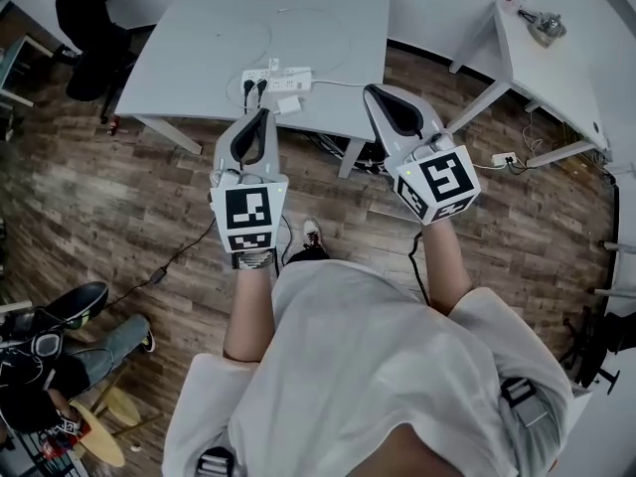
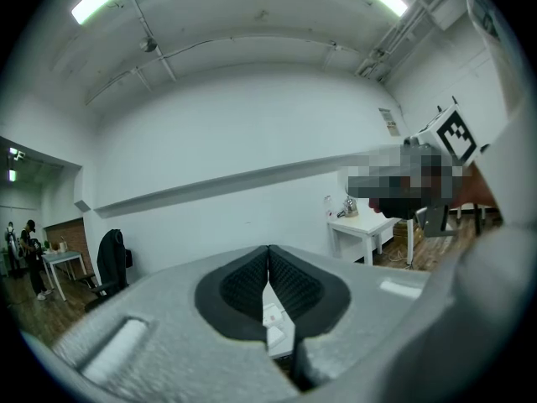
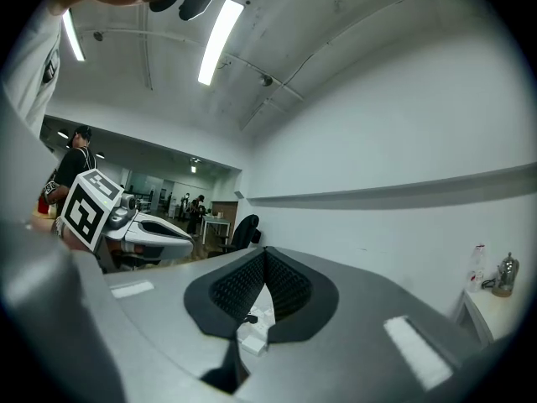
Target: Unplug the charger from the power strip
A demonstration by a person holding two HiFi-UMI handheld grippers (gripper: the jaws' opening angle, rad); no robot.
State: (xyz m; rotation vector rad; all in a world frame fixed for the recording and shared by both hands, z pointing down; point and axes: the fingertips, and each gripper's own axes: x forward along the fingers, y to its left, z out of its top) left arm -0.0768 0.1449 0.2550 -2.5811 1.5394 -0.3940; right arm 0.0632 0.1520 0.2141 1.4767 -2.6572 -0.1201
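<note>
The left gripper [image 1: 263, 115] and right gripper [image 1: 372, 89] are hovering clenched and empty before the table [image 1: 199, 38], where the charger [image 1: 261, 86] is sitting plugged into the strip [image 1: 283, 76] near its front edge

White short-sleeved T-shirt [image 1: 378, 366]; grey left hand-held gripper [image 1: 262, 117] and right hand-held gripper [image 1: 374, 93], black ribbed pads [image 2: 243, 288], black-and-white marker cubes [image 1: 248, 215]

Plugs [image 1: 255, 87] on strip [image 1: 290, 76] too small to tell apart. Seated person [image 1: 99, 346] cut off at left edge.
</note>
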